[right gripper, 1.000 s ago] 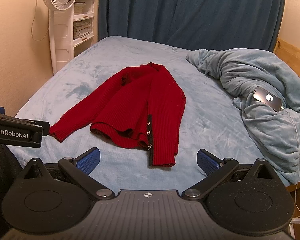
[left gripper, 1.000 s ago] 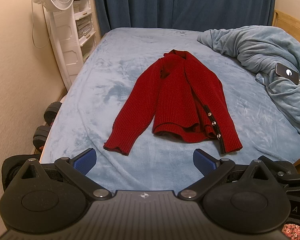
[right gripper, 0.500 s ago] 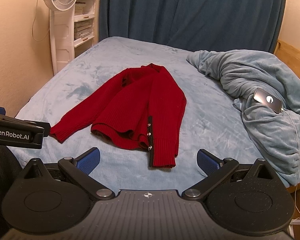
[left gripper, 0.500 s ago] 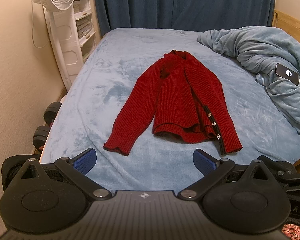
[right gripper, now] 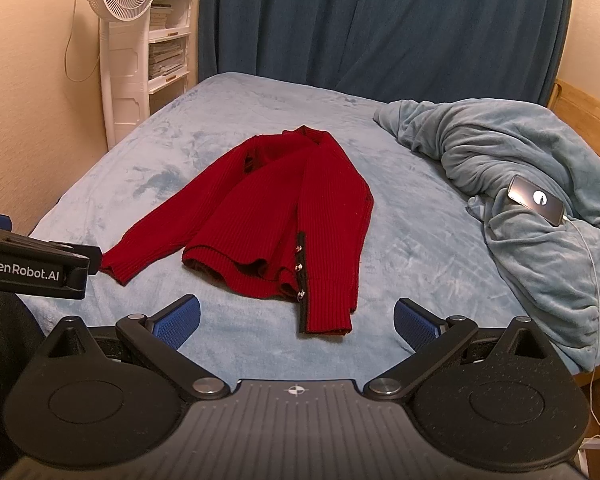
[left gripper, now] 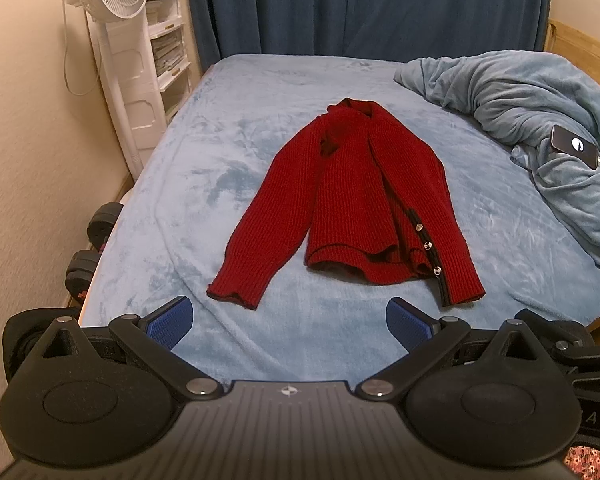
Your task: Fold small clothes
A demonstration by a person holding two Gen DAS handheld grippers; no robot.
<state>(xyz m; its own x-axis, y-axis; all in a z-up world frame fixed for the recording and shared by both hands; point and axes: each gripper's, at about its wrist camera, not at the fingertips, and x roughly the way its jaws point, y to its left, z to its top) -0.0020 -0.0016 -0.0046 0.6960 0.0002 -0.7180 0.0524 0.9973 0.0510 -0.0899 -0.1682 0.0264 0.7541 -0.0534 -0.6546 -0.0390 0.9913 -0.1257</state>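
Note:
A small red knit cardigan (left gripper: 364, 200) with black trim and metal buttons lies spread on the light blue bed cover (left gripper: 260, 128), one sleeve angled out to the left, the other lying along its right side. It also shows in the right wrist view (right gripper: 292, 216). My left gripper (left gripper: 290, 322) is open and empty, held above the near edge of the bed, short of the left cuff. My right gripper (right gripper: 297, 322) is open and empty, just short of the right cuff. The left gripper's body (right gripper: 32, 268) shows at the left of the right wrist view.
A bunched light blue blanket (left gripper: 540, 128) lies on the right of the bed with a phone (left gripper: 575, 146) and its cable on it. A white standing fan (left gripper: 112, 40) and shelves stand at the left. Dumbbells (left gripper: 92, 248) lie beside the bed. Dark blue curtains hang behind.
The right wrist view has shifted slightly, so the cardigan sits a little lower and nearer in it. The left gripper and the cardigan have not moved.

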